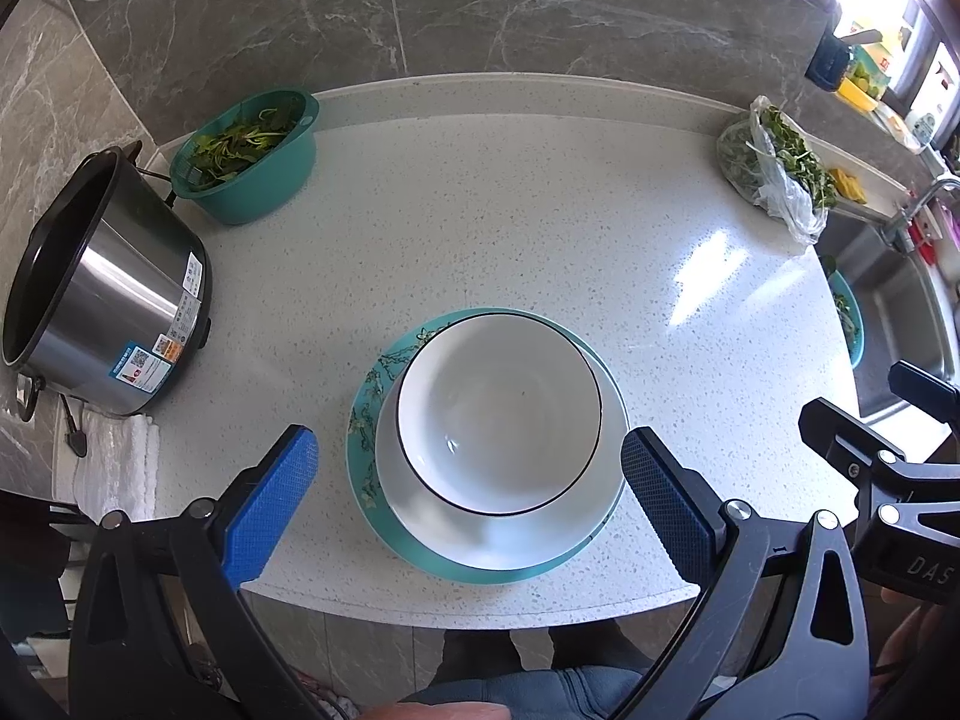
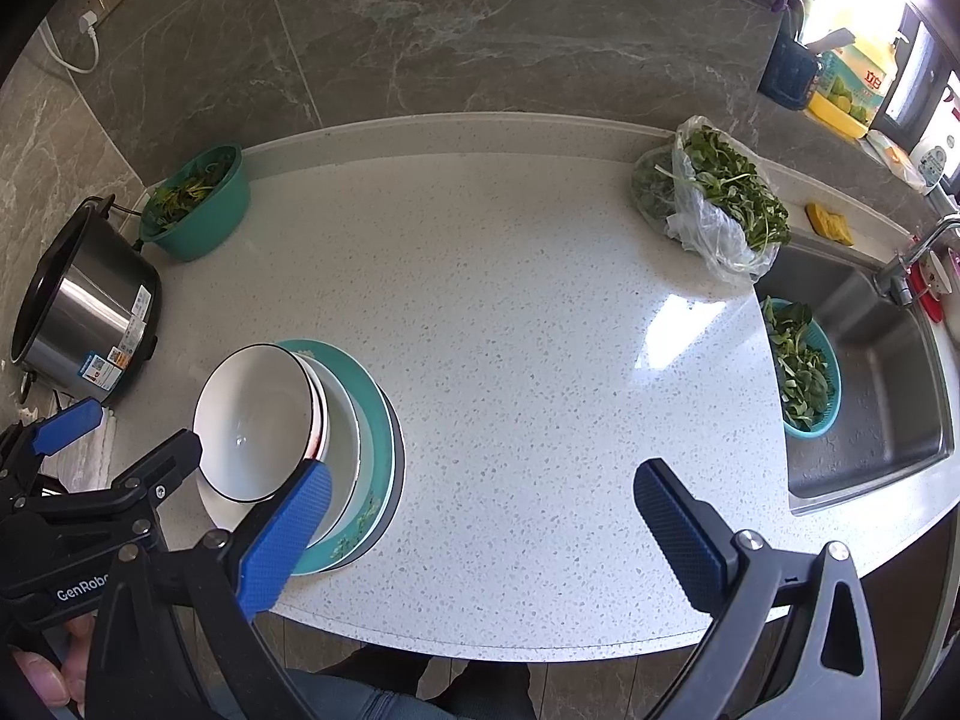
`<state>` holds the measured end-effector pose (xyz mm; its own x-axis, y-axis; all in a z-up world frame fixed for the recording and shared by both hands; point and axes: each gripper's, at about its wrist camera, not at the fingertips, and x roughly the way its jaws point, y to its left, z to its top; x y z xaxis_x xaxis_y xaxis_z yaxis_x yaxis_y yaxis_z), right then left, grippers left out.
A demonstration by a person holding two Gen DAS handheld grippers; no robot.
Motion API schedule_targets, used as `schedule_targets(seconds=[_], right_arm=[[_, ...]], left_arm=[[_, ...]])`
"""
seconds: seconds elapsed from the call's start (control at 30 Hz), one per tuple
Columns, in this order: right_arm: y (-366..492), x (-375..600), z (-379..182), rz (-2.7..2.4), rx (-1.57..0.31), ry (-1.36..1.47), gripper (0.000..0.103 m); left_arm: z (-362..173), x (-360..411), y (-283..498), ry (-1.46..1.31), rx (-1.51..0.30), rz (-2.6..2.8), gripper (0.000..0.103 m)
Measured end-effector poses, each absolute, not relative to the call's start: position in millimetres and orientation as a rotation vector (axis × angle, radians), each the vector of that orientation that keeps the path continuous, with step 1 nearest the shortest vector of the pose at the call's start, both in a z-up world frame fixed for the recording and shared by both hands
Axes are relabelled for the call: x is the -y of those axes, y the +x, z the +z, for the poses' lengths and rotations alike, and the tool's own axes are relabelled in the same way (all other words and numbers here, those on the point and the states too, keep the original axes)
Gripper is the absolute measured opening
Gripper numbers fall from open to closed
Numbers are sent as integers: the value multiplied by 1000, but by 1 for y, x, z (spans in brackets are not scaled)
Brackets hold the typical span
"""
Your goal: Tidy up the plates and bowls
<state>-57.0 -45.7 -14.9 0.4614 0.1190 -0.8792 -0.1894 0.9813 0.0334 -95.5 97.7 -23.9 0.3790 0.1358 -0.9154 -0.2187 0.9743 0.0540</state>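
I'm looking down on a white speckled countertop [image 1: 540, 228] backed by a grey marble-look tiled wall [image 1: 510, 6], with a steel sink [image 2: 888, 396] set in at the right end and bright window light beyond it. At the far left I see a steel cooker pot [image 1: 114, 294] with stickers on its side, and just behind it a teal basin of greens [image 1: 252, 150]; a clear plastic bag of greens [image 2: 714, 204] lies at the back right near a yellow sponge [image 2: 829, 223], and a teal colander of leaves [image 2: 801, 369] sits in the sink. Nothing stands between my grippers and the dishes. The stack rests near the front edge of the counter: a white bowl [image 1: 498, 408] with a thin dark rim sits on a white plate [image 1: 432, 516], which lies on a teal patterned plate [image 1: 369, 414]. My left gripper [image 1: 468, 504] is spread wide and grips nothing, its 2 blue pads flanking the stack without touching it. My right gripper [image 2: 480, 522] is likewise gaping and empty, the stack lying just beyond its left pad and partly covered by it, bare counter between the pads
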Motion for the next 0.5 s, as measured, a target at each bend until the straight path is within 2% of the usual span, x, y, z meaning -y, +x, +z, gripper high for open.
schedule_targets(seconds=[0.5], right_arm=[[-59, 45, -18, 193, -1079, -74, 103]], left_arm=[[-24, -96, -100, -94, -1153, 231, 103]])
